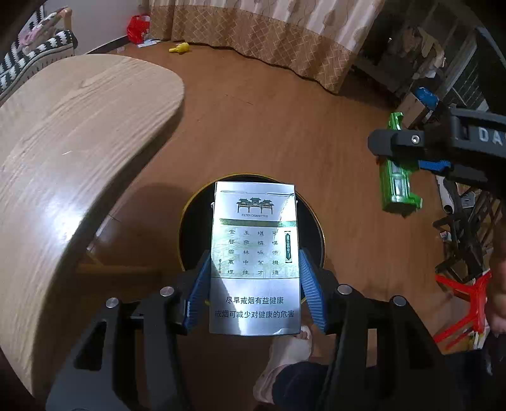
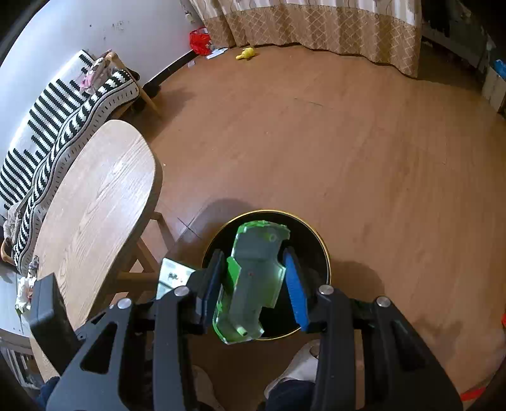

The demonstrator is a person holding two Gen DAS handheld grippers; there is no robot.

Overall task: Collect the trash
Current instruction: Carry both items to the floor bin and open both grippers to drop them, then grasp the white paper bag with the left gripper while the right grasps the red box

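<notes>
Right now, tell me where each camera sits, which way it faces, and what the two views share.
Left wrist: on the left gripper, looking down along its fingers at the cigarette pack it clamps over the black bin; the right gripper and a slippered foot show.
Right wrist: on the right gripper, looking down at the green plastic piece it holds over the bin; feet show below.
Shared: the bin, the wooden table, the curtain, the yellow toy.

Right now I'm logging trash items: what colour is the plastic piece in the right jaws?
Translucent green plastic piece, clearest in the right wrist view.
</notes>
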